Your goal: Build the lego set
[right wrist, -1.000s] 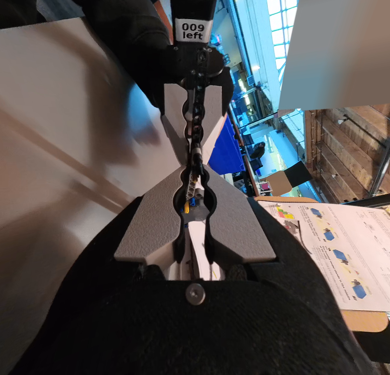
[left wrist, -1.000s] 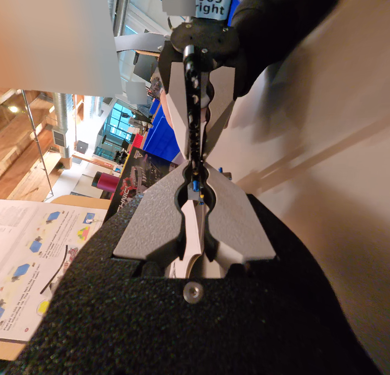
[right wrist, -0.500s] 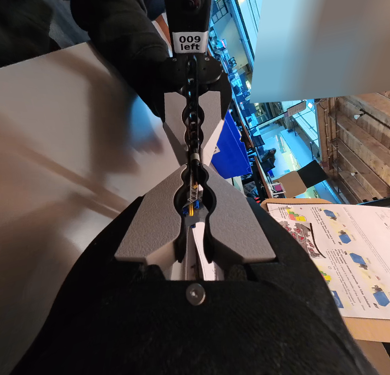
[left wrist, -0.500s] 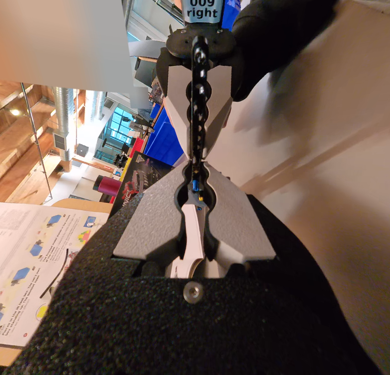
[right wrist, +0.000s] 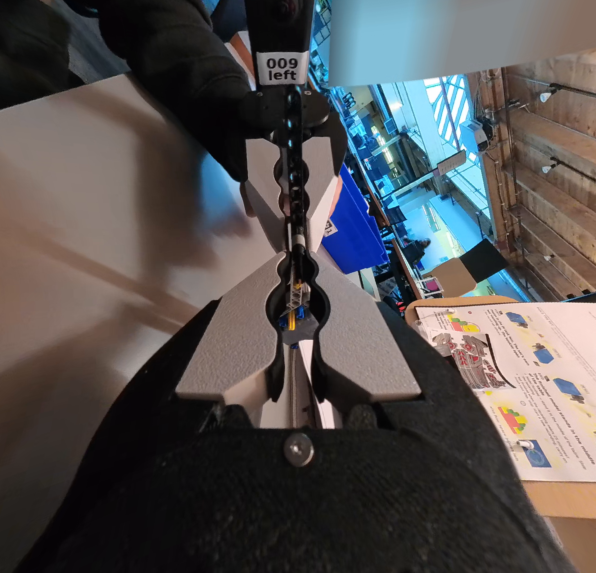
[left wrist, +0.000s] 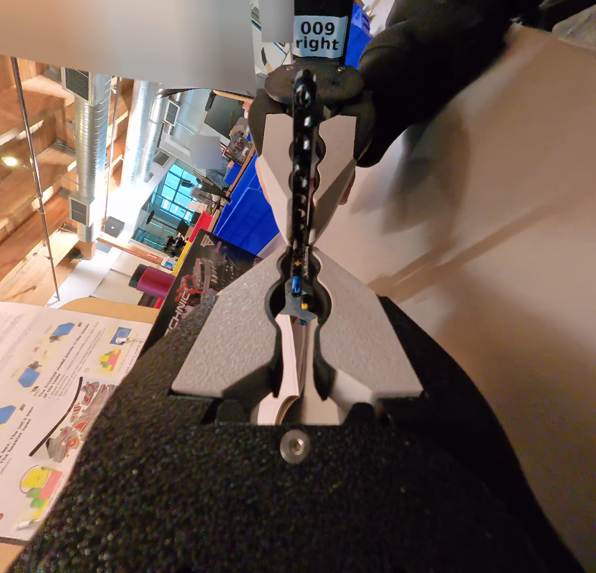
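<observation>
Left gripper point(left wrist: 298, 254) and right gripper point(right wrist: 295, 257) still tip to tip, both pinching the black lego beam point(left wrist: 301, 158), views rolled slightly.

The left gripper point(left wrist: 298, 254) is closed tip to tip against the right gripper point(left wrist: 303, 235), both clamped on a long black lego beam point(left wrist: 301, 170) with a small grey assembly point(left wrist: 298, 306) at its near end. A gloved hand point(left wrist: 412, 74) holds the far one. An instruction sheet point(left wrist: 54, 380) and lego box point(left wrist: 206, 267) lie left.
</observation>
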Demonstrator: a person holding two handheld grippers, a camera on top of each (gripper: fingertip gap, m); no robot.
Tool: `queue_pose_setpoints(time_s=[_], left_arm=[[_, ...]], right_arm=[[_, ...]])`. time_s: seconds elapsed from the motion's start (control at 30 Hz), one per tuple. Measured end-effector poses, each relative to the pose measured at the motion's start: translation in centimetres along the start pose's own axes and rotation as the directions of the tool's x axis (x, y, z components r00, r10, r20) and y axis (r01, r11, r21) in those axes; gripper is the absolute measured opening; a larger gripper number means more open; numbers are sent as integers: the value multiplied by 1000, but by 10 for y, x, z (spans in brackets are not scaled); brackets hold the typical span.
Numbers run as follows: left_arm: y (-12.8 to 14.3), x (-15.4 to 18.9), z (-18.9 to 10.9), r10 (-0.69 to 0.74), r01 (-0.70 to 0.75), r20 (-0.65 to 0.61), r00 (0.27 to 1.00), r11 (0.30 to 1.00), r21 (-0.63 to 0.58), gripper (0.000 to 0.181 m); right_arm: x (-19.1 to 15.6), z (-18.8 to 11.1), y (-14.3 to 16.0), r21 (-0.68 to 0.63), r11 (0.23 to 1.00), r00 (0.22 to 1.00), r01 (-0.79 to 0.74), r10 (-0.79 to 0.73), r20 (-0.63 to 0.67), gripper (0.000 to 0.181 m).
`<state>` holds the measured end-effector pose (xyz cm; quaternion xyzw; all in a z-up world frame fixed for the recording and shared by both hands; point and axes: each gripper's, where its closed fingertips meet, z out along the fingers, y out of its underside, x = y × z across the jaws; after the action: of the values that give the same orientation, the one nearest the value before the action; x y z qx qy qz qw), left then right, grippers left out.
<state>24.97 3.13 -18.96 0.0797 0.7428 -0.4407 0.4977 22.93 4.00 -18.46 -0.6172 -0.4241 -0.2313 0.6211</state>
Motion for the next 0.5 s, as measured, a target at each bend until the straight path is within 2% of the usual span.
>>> queue_pose_setpoints(time_s=[0.37, 0.5], left_arm=[[15, 4, 5, 1, -3, -23, 1000, 997, -77, 5], [17, 3, 5, -1, 0, -13, 1000, 996, -87, 5]], right_arm=[[2, -4, 8, -17, 999, 1000, 30, -30, 4, 11], [3, -4, 8, -57, 993, 994, 107, -107, -2, 9]])
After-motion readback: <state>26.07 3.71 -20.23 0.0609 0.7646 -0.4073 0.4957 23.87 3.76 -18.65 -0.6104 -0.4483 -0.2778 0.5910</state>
